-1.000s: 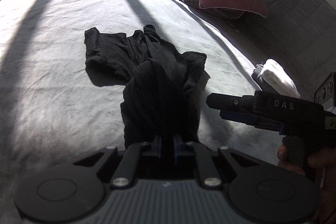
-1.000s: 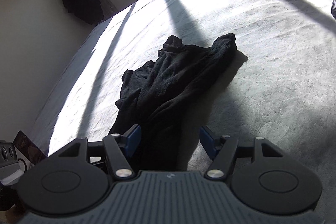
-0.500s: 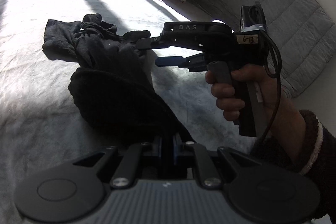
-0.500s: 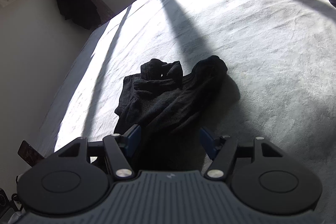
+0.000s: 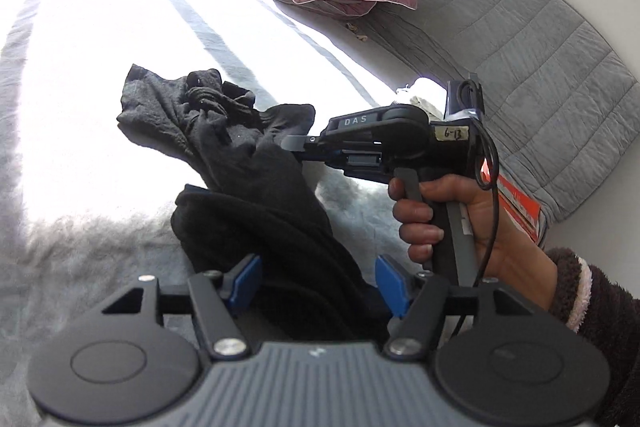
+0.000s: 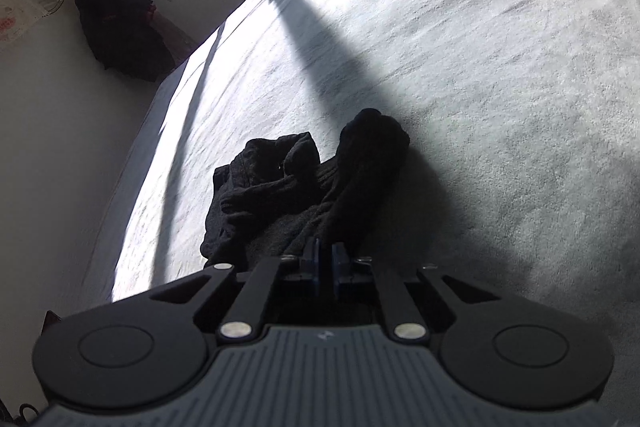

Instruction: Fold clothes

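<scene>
Garment: black knit top (image 5: 248, 163), bunched in a heap on the pale bed cover (image 5: 80, 107), toward its near edge and well clear of the pillows at the head end.
Left gripper (image 5: 318, 283): its jaws have just been opening and now stand apart — cloth lies between the blue pads (image 5: 244, 277) but they do not press it.
Right gripper (image 6: 325, 259): its jaws have just been closing and are now clenched on a fold of the top; the left view shows the tips buried in the fabric's right side.
Handling: soft, light, limp knit — it will sag and drape from any pinch point, not slippery, nothing fragile.
Where to grip: likely a hem or shoulder edge rather than the middle of the bunch, so it hangs flat when lifted; which edge is which I cannot tell in this heap.
Risk: a pinch may catch several layers together and keep the wad twisted.
Step in hand: probably a handover of the hold before spreading it out.
</scene>
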A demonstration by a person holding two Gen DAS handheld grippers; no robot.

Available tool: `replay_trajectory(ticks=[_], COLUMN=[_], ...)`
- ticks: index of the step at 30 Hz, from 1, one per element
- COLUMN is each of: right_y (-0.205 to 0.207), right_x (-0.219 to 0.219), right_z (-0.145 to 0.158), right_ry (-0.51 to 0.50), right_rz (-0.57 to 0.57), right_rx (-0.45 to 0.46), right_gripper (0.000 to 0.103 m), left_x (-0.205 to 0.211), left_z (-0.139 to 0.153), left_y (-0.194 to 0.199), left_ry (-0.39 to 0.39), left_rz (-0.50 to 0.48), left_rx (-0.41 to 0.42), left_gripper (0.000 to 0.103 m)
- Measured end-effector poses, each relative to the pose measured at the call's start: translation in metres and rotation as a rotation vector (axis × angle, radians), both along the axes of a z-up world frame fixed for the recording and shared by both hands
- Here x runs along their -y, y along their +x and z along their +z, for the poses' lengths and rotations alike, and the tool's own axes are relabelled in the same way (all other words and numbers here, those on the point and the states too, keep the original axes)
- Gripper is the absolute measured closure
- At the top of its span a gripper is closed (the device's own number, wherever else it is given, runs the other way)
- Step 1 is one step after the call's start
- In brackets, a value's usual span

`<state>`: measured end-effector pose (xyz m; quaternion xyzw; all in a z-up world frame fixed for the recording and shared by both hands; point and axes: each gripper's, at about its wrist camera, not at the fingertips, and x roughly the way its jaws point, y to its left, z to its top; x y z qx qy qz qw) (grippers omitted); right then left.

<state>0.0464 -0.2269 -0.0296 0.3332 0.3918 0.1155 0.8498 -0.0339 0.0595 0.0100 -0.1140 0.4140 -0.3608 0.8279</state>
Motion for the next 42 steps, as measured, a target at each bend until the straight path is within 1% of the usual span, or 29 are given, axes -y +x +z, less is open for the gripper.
replay_trajectory(ticks=[2,6,8,10,12,15,18,20,22,24,25,26,28,29,30,31,32,33,34,35,37,42], right_y=[-0.006,-0.019,-0.025,-0.03,-0.034,-0.038,-0.043,-0.047,-0.05,-0.052,-0.052,-0.052,-0.054,-0.055,-0.055,-0.056,-0.056,-0.058,-0.059,-0.059,-0.06,-0.058], right_x=[-0.009,-0.029,-0.041,-0.052,-0.064,-0.081,-0.097,-0.107,-0.111,-0.11,-0.107,-0.103,-0.093,-0.087,-0.082,-0.077,-0.071,-0.066,-0.062,-0.059,-0.054,-0.047], right_z=[0.01,0.032,0.038,0.041,0.042,0.037,0.032,0.031,0.031,0.031,0.031,0.032,0.033,0.035,0.037,0.039,0.042,0.044,0.047,0.049,0.052,0.051], right_ry=[0.027,0.077,0.105,0.116,0.117,0.102,0.084,0.047,0.02,0.006,0.006,0.009,0.011,0.011,0.013,0.016,0.02,0.024,0.023,0.017,0.016,0.033], right_rz=[0.049,0.172,0.233,0.291,0.343,0.407,0.471,0.511,0.536,0.549,0.546,0.542,0.528,0.515,0.505,0.494,0.482,0.47,0.466,0.468,0.454,0.415], right_rx=[0.05,0.151,0.185,0.205,0.213,0.198,0.19,0.193,0.199,0.197,0.193,0.191,0.192,0.195,0.199,0.204,0.212,0.225,0.235,0.239,0.246,0.233], right_gripper=[0.097,0.097,0.097,0.097,0.097,0.097,0.099,0.099,0.099,0.098,0.091,0.089,0.089,0.087,0.084,0.068,0.046,0.039,0.036,0.036,0.036,0.036], left_x=[-0.012,-0.035,-0.044,-0.051,-0.054,-0.049,-0.037,-0.031,-0.024,-0.021,-0.02,-0.019,-0.015,-0.011,-0.008,-0.004,-0.002,0.0,0.001,0.002,0.001,-0.026], left_z=[0.001,-0.001,-0.004,-0.006,-0.008,-0.011,-0.02,-0.026,-0.031,-0.035,-0.035,-0.035,-0.035,-0.035,-0.036,-0.037,-0.038,-0.039,-0.04,-0.04,-0.035,-0.023], left_y=[0.009,0.025,0.033,0.04,0.047,0.056,0.064,0.068,0.073,0.077,0.078,0.079,0.082,0.083,0.084,0.085,0.085,0.086,0.086,0.086,0.084,0.084], left_ry=[-0.043,-0.136,-0.185,-0.233,-0.26,-0.252,-0.221,-0.192,-0.169,-0.174,-0.181,-0.189,-0.19,-0.183,-0.175,-0.168,-0.165,-0.164,-0.163,-0.16,-0.129,-0.068], left_rz=[0.086,0.223,0.277,0.314,0.332,0.34,0.333,0.335,0.341,0.344,0.345,0.346,0.344,0.342,0.339,0.335,0.33,0.331,0.331,0.333,0.35,0.433], left_rx=[-0.008,-0.055,-0.091,-0.125,-0.145,-0.162,-0.194,-0.214,-0.224,-0.227,-0.227,-0.223,-0.213,-0.212,-0.211,-0.213,-0.223,-0.232,-0.242,-0.247,-0.219,-0.163], left_gripper=[0.02,0.019,0.019,0.019,0.018,0.015,0.015,0.015,0.015,0.015,0.015,0.015,0.016,0.019,0.03,0.04,0.063,0.08,0.085,0.091,0.095,0.097])
